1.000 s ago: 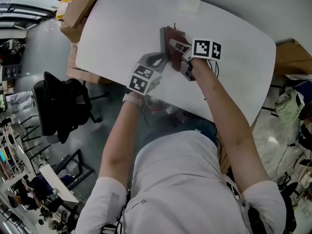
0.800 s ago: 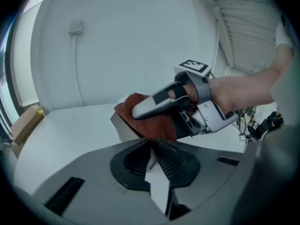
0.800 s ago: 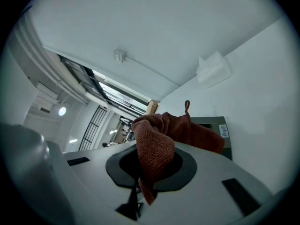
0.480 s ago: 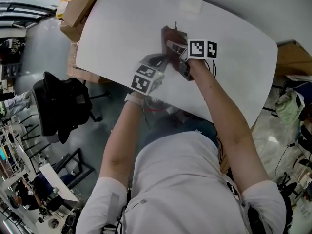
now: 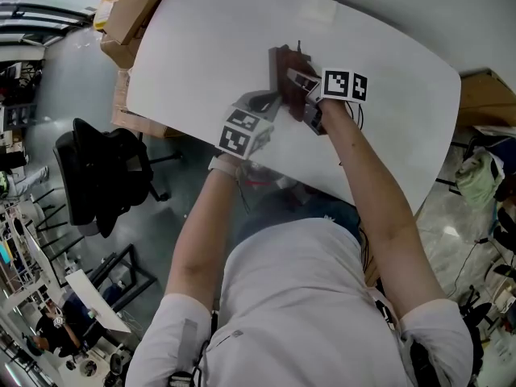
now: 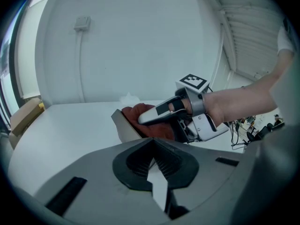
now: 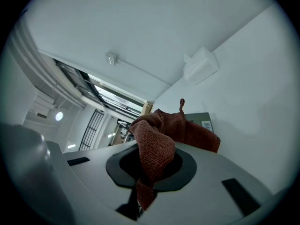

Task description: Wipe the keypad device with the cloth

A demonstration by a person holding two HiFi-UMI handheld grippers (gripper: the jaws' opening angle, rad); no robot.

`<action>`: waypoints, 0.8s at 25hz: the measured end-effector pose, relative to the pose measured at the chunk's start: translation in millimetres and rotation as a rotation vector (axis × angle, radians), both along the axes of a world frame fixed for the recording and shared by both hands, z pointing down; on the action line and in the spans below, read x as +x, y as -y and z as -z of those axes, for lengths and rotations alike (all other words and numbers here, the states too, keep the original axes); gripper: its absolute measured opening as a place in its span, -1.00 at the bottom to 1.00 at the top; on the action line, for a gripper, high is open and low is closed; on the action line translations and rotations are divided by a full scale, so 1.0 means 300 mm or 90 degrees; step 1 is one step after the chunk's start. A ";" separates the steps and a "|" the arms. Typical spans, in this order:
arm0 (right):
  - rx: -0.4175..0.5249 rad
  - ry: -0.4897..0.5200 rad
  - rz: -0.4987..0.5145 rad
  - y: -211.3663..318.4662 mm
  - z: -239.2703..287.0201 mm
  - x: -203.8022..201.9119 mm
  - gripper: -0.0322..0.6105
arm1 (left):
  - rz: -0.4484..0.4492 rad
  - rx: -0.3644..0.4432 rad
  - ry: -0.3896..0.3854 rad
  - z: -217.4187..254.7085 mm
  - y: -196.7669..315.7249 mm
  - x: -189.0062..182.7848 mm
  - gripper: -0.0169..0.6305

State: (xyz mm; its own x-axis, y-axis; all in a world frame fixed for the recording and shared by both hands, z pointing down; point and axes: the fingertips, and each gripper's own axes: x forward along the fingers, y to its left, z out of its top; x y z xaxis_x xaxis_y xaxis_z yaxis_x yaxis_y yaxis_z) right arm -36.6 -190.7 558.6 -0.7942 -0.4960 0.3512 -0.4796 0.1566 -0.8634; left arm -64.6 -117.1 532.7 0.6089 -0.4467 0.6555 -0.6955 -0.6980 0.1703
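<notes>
the white desk point(image 5: 201, 47) carries everything, and the keypad device point(image 6: 123, 125) sits about midway between its near and far edges. from the left gripper view the device seems tipped up on one edge, not lying flat. the red-brown cloth point(image 7: 157, 142) is draped over its top face in a bunch, with a small loop sticking up.

our left gripper point(image 5: 262, 101) has its jaws almost together, and as far as we can read they nip the near edge of the device to steady it. our right gripper point(image 5: 305, 87) is clamped on a fold of the cloth, with the rest spilling forward onto the device.

we judge the main risk to be the left hold. it is a thin bite on an edge, so a firm wiping push from the right could twist the device out or send it skidding toward the far edge of the desk. the cloth is held by one fold only, so dragging it across the keys could pull it free of the jaws. with the cloth bunched, the hard jaw tips might meet the keys instead of fabric, and the loop could snag on a corner.
</notes>
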 end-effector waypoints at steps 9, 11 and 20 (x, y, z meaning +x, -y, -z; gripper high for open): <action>-0.023 -0.003 -0.029 -0.004 -0.059 0.071 -0.75 | 0.009 -0.005 -0.001 -0.007 0.001 -0.002 -0.91; -0.033 -0.001 -0.039 -0.003 -0.079 0.090 -0.75 | 0.009 -0.008 -0.001 -0.006 0.002 -0.001 -0.91; -0.066 -0.005 -0.079 -0.018 -0.148 0.170 -0.75 | 0.014 -0.019 -0.003 -0.001 -0.003 0.004 -0.91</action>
State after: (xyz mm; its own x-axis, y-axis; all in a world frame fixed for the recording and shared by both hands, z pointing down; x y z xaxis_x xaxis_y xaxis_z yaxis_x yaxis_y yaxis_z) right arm 14.3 -185.2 602.9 -0.7260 -0.5517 0.4106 -0.4959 0.0062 -0.8683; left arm -63.5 -116.3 533.1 0.6027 -0.4395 0.6661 -0.7093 -0.6775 0.1948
